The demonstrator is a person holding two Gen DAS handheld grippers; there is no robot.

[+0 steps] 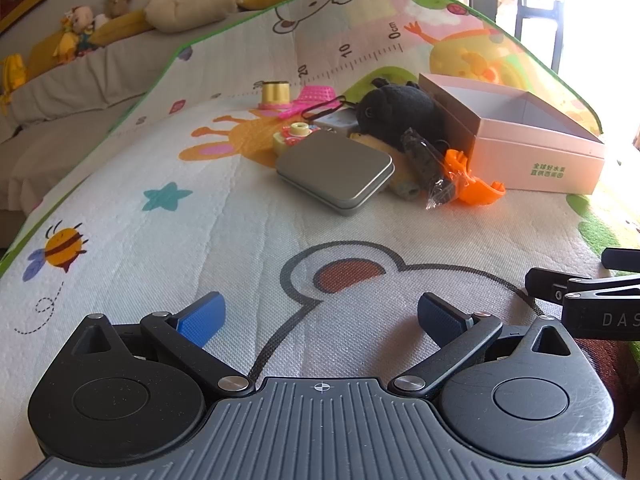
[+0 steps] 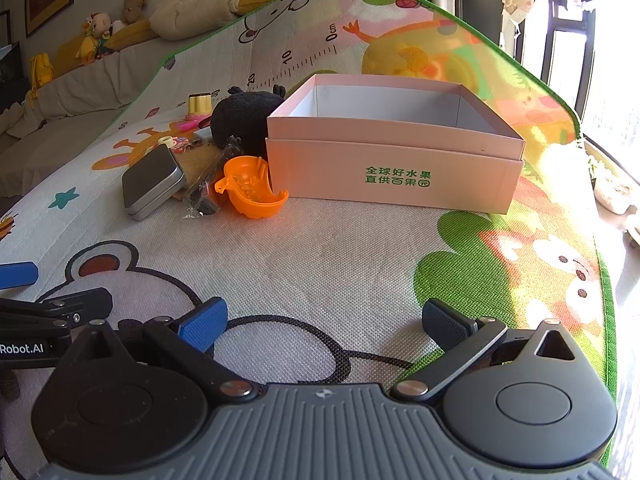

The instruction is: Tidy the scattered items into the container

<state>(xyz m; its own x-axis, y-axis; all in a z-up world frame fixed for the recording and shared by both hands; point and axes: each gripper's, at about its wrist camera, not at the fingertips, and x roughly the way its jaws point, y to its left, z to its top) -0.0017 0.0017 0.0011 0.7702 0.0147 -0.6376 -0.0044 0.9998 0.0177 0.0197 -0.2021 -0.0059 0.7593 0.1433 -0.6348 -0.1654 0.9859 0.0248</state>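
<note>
Plainly, the toys lay ahead, left of the box (image 2: 394, 176); the orange scoop (image 2: 250, 190) sat nearest the right gripper (image 2: 324, 322), both grippers' jaws spread wide and empty, left gripper (image 1: 320, 320) included.

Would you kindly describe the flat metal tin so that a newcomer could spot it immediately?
Find the open pink cardboard box on the cartoon play mat; a heap of small items lies at its left side. At the heap's near left edge lies the silver metal tin. Unlike the black plush toy and orange plastic toy nearby, it is flat, rectangular, round-cornered and shut.
</note>
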